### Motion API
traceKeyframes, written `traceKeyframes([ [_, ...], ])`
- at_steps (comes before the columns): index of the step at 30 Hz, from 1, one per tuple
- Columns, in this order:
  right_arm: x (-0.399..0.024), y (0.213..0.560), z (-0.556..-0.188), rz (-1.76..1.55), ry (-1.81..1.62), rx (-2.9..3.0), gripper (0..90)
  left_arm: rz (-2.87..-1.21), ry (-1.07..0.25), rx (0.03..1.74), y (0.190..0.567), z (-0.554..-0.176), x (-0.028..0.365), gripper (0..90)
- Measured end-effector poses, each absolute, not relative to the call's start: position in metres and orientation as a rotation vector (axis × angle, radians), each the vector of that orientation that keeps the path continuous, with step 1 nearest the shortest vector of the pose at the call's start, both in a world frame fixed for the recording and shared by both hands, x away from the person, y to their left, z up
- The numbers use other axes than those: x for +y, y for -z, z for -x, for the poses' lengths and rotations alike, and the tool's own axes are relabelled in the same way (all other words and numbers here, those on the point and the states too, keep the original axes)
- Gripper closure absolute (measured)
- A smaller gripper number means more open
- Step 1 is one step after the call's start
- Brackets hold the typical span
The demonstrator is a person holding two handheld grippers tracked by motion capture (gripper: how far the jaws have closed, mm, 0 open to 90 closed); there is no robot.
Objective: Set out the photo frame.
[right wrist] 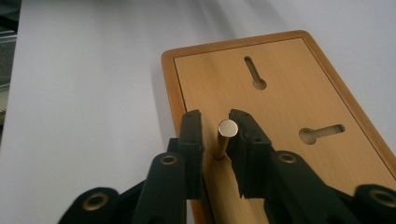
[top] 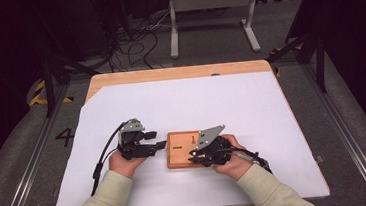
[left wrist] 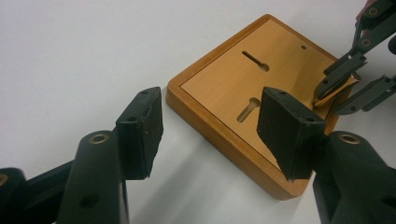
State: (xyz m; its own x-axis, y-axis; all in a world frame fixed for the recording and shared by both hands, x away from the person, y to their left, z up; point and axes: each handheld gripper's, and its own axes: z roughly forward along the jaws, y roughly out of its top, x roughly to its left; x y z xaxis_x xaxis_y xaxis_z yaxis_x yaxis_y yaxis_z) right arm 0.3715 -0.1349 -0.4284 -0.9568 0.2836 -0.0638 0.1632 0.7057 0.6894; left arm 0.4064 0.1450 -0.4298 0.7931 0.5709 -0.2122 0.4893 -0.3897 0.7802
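Nearest the person, two pale sleeves come in from the bottom of the high view. The left gripper (top: 160, 139) sits on the white sheet (top: 231, 99) just left of the wooden board (top: 178, 156), and the right gripper (top: 193, 156) lies over the board's near right part.

The right gripper view brings out what the high view hides: a small brass-coloured pin (right wrist: 225, 137) stands upright on the board (right wrist: 280, 107) between the two black jaws. The right-hand jaw sits against the pin while a narrow gap shows on the other side, so whether the jaws clamp it cannot be told.

The left gripper's own view shows its jaws wide apart with nothing between them, one on either side of the board's near corner (left wrist: 224, 98). The right gripper (left wrist: 343, 86) is seen farther off at the board's far edge.

The board is a flat rectangle with rounded corners, a raised darker rim and two keyhole-shaped slots (right wrist: 255, 73) cut at right angles to each other.

Beyond, the sheet covers a wooden table (top: 178, 73).
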Motion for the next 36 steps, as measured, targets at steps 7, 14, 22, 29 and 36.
traceKeyframes([
  [7,-0.135,0.429,-0.371,-0.343,-1.066,2.727,83.7,-2.058,-0.1,0.798,0.431,-0.407,0.144,38.6],
  [14,-0.133,0.429,-0.366,-0.278,-1.02,2.687,83.8,-2.065,-0.092,0.805,0.432,-0.408,0.144,37.5],
  [22,-0.13,0.43,-0.35,-0.141,-0.95,2.61,84.2,-2.056,-0.084,0.804,0.431,-0.407,0.144,37.2],
  [29,-0.126,0.433,-0.329,0.021,-0.833,2.488,84.3,-2.007,-0.05,0.817,0.427,-0.407,0.146,32.5],
  [36,-0.124,0.436,-0.316,0.113,-0.765,2.432,84.3,-1.999,-0.037,0.797,0.426,-0.407,0.145,29.6],
])
